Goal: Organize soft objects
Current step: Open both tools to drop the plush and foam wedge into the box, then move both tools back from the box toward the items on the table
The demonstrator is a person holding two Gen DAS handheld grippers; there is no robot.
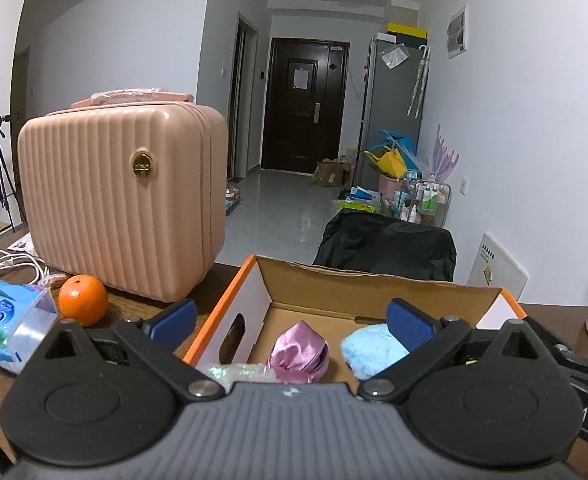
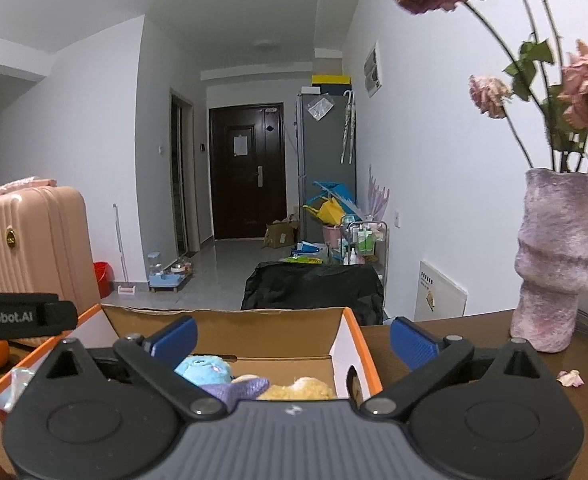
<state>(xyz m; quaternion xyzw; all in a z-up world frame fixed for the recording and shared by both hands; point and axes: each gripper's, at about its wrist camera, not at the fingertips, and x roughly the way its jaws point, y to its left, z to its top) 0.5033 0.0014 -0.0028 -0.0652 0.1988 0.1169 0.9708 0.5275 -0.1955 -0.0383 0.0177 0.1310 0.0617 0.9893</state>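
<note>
An orange-edged cardboard box (image 1: 254, 280) stands on the wooden table; it also shows in the right wrist view (image 2: 346, 344). In it lie a pink satin pouch (image 1: 300, 352), a light blue plush (image 1: 372, 350) and a shiny clear packet (image 1: 238, 372). The right wrist view shows the blue plush (image 2: 206, 368), a purple plush (image 2: 238, 390) and a yellow plush (image 2: 298, 390) in the box. My left gripper (image 1: 292, 324) is open and empty above the box's near side. My right gripper (image 2: 294, 338) is open and empty over the box's right end.
A pink ribbed case (image 1: 122, 200) stands at the left of the table, with an orange (image 1: 83, 300), a blue tissue pack (image 1: 6, 320) and white cables (image 1: 10, 262) beside it. A vase of dried roses (image 2: 554, 264) stands at the right. A black-draped chair (image 1: 386, 248) is behind the table.
</note>
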